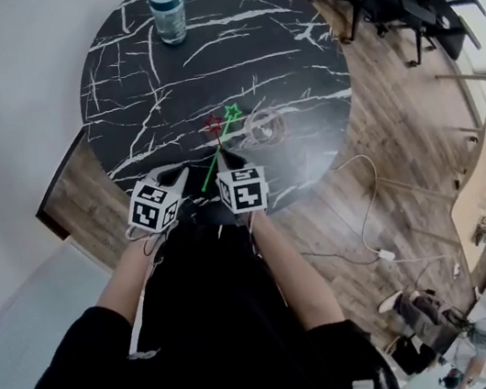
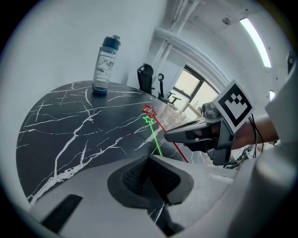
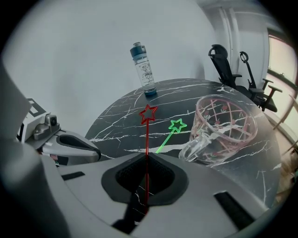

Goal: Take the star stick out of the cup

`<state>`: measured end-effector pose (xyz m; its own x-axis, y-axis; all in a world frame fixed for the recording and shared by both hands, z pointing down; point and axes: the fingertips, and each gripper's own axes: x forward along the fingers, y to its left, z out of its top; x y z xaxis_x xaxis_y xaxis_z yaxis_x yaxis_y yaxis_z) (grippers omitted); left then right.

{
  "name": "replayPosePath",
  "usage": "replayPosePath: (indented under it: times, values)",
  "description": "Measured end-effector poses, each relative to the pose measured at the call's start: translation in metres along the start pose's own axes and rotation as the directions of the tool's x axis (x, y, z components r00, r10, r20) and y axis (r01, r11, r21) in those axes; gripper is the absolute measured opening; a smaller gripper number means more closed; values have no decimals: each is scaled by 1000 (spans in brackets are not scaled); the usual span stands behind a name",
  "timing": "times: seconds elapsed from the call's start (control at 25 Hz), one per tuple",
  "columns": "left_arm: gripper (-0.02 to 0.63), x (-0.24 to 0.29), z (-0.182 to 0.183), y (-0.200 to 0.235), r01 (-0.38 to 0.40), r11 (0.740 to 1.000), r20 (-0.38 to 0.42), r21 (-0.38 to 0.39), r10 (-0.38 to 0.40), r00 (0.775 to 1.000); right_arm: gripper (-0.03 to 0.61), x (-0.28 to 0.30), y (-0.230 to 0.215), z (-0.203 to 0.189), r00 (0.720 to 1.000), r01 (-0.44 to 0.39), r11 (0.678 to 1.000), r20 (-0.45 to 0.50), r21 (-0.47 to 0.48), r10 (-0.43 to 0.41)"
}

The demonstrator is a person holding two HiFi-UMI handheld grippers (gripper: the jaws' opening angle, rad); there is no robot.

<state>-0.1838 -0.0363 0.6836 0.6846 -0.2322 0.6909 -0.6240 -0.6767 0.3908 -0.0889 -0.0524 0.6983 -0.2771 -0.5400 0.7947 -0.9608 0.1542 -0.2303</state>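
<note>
Near the front edge of the round black marble table (image 1: 199, 48), a person holds two grippers side by side. Right gripper (image 3: 146, 174): its jaws are clamped on the thin stem of a red star stick (image 3: 147, 135). The stem runs along the line of the jaws and away from the person, star end farthest out, pointing roughly toward a water bottle (image 3: 143, 69) at the far side of the table. A clear glass cup (image 3: 226, 128) with a pink pattern sits just to the right of the stick, apart from it, so the stick appears already out of the cup. A green star stick (image 3: 168, 138) lies between the red stick and the cup, also outside it, slanting toward the cup. Left gripper (image 2: 150, 179): its jaws are drawn together; the green stem reaches their tip, but whether they pinch it is unclear. The right gripper is the one nearer the cup
</note>
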Motion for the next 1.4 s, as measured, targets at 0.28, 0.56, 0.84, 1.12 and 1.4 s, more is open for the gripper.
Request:
replayPosePath:
  times: [0.28,0.56,0.84,1.12,1.4]
  values:
    - [0,0,4,-6,6,1000,14,2,-6,1000,6,-5,-3,3,1000,6,1000,-2,-16,-6]
    - [0,-3,6,-10,8,1000,26,-6,-8,1000,44,-13,-2,4,1000,5,1000,7,-26,-5]
    - [0,-2,12,-21,7,1000,35,18,-8,999,23,-26,0,2,999,-31,998,38,-62,33]
    - [0,-17,20,-31,-65,997,92,-30,67,993,-3,-47,5,-1,988,-137,987,61,-82,142]
    - [0,-27,33,-59,-147,985,173,-91,160,972,-3,-94,-16,37,962,-87,983,242,-160,125]
